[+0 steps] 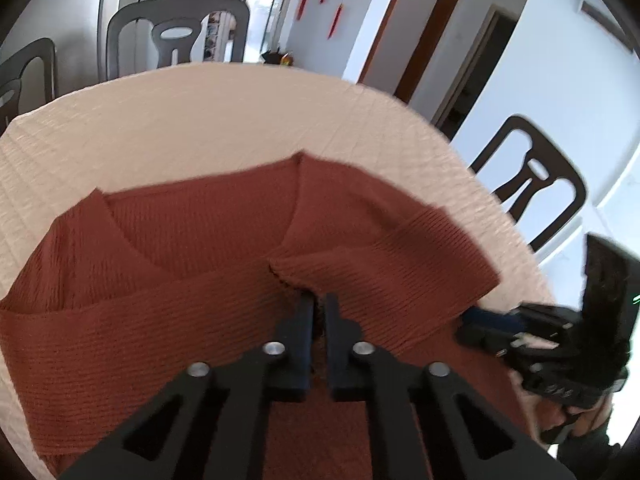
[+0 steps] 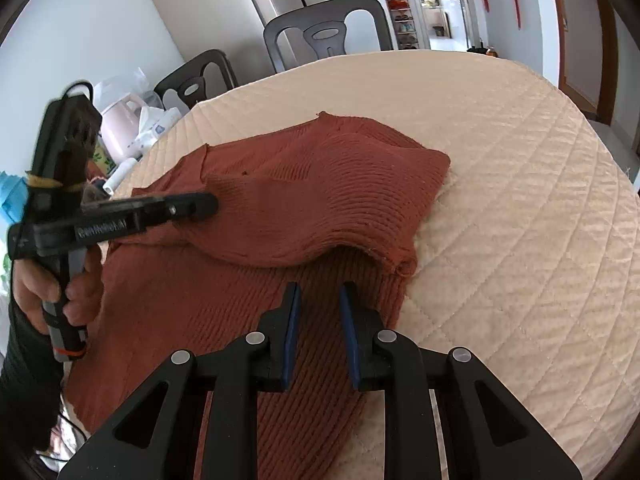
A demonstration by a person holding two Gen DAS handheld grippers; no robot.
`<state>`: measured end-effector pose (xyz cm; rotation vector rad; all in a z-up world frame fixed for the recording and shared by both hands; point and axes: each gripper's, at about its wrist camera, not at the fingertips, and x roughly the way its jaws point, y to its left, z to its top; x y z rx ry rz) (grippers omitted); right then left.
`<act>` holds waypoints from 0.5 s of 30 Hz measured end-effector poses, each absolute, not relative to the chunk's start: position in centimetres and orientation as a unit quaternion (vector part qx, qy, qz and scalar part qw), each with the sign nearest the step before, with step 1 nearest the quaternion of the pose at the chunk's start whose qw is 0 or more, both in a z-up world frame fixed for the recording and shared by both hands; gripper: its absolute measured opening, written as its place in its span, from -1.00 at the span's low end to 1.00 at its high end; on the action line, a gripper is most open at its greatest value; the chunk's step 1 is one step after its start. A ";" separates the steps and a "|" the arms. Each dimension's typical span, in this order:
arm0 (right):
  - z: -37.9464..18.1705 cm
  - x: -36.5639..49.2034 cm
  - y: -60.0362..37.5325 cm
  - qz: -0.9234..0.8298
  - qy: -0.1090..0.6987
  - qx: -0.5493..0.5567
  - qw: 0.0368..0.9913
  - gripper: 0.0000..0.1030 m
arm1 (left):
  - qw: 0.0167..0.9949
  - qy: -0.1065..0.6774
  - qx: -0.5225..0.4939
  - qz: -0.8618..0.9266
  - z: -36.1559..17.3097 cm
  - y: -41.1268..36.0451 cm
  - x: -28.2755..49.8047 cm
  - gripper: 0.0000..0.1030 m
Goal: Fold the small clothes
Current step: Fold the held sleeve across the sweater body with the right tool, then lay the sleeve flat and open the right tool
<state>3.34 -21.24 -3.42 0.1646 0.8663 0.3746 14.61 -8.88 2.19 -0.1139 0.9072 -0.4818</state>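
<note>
A rust-red knit sweater (image 1: pixel 192 236) lies partly folded on the round table with a cream quilted cover (image 1: pixel 200 120). My left gripper (image 1: pixel 318 300) is shut on a fold edge of the sweater near its middle. It shows in the right wrist view (image 2: pixel 208 205) with its fingertips pressed into the knit. My right gripper (image 2: pixel 318 290) is open and empty, just above the sweater's (image 2: pixel 320 192) lower part, in front of a raised fold. It shows in the left wrist view (image 1: pixel 480 322) at the sweater's right edge.
Dark chairs (image 1: pixel 180 36) (image 1: pixel 528 184) stand around the table. A pink kettle (image 2: pixel 120 124) and bags sit on a side surface at the left. The cover (image 2: pixel 500 184) to the right of the sweater is bare.
</note>
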 end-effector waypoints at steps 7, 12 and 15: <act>-3.5 3.3 -21.4 0.179 0.416 0.077 0.888 -0.60 | 0.886 0.405 -0.066 -0.214 3.5 -6.6 13.6 -0.90; -3.5 3.3 -21.2 0.177 0.417 0.072 0.889 -0.60 | 0.881 0.431 -0.057 -0.187 1.6 -5.7 14.1 -0.90; -3.1 3.1 -21.0 0.174 0.420 0.054 0.889 -0.60 | 0.884 0.431 -0.047 -0.173 1.4 -5.4 14.1 -0.90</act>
